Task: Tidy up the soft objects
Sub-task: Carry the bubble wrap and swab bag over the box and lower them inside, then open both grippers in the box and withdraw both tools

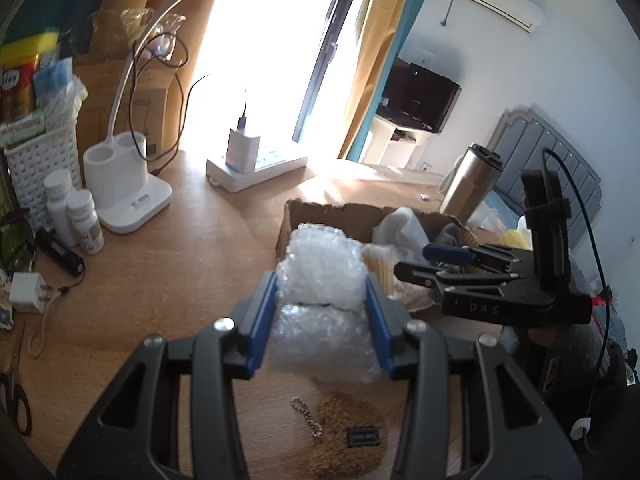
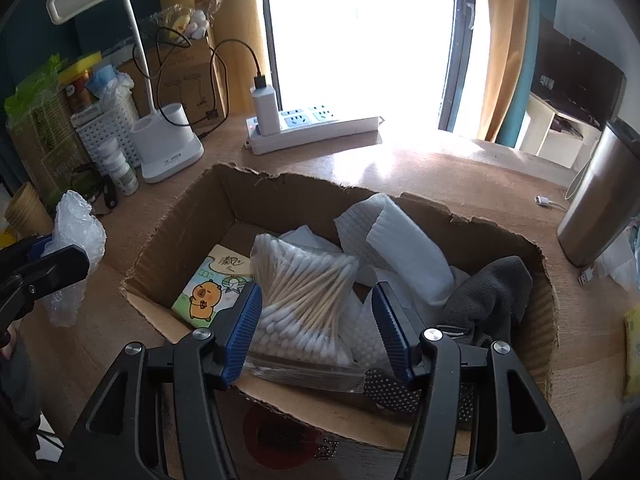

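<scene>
My left gripper [image 1: 320, 304] is shut on a wad of clear bubble wrap [image 1: 322, 276] and holds it above the wooden desk, just left of the cardboard box [image 1: 320, 210]. It also shows in the right wrist view [image 2: 76, 240]. My right gripper [image 2: 316, 320] is open above the box [image 2: 192, 216], its jaws either side of a bag of cotton swabs [image 2: 304, 300] without gripping it. The box also holds white foam sheets [image 2: 400, 236], a grey cloth [image 2: 492, 296] and a cartoon tissue pack [image 2: 210, 292]. A brown plush keychain [image 1: 348, 436] lies on the desk below my left gripper.
A white desk lamp base [image 1: 128, 184], pill bottles [image 1: 72, 212], a white basket [image 1: 40, 160] and a power strip [image 1: 256, 164] stand at the back of the desk. A steel tumbler [image 2: 600, 192] stands right of the box. Scissors [image 1: 16, 396] lie at the left edge.
</scene>
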{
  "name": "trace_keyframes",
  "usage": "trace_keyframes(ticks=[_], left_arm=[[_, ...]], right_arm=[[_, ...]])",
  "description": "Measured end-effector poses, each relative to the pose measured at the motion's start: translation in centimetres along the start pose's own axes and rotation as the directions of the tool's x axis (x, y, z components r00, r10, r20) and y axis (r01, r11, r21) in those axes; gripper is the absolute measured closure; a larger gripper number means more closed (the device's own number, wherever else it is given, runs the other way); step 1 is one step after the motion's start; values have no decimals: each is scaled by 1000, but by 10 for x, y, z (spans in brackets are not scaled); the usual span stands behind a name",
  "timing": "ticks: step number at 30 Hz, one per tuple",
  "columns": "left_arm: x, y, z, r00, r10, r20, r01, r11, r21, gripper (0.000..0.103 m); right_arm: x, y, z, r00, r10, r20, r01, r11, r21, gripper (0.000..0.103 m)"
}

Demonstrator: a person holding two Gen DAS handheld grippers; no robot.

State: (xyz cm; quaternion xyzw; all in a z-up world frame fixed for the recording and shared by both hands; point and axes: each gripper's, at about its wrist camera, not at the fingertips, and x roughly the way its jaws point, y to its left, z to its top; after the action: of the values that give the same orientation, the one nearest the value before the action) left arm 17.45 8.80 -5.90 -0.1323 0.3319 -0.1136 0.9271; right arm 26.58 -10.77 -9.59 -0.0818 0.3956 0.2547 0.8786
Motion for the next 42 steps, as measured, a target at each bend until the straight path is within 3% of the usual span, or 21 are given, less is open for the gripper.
trace_keyframes(ticks=[7,16,37,42], left_arm=[[3,-16,10,1000,23,7,-23,999,36,59],[26,-28,23,999,36,-4,-36,997,72,59],[97,-32,48,994,81,-76,-73,992,101,57],[103,-25,52,992,88,-94,-82,995,63,50]], right_arm=[[-18,-12,3,996,38,79,-38,999,4,43],[-30,-26,8,992,43,115,-46,999,17,43],[-24,-48,9,990,65,128,-68,998,15,43],[-25,-51,9,990,58,127,-61,998,23,43]])
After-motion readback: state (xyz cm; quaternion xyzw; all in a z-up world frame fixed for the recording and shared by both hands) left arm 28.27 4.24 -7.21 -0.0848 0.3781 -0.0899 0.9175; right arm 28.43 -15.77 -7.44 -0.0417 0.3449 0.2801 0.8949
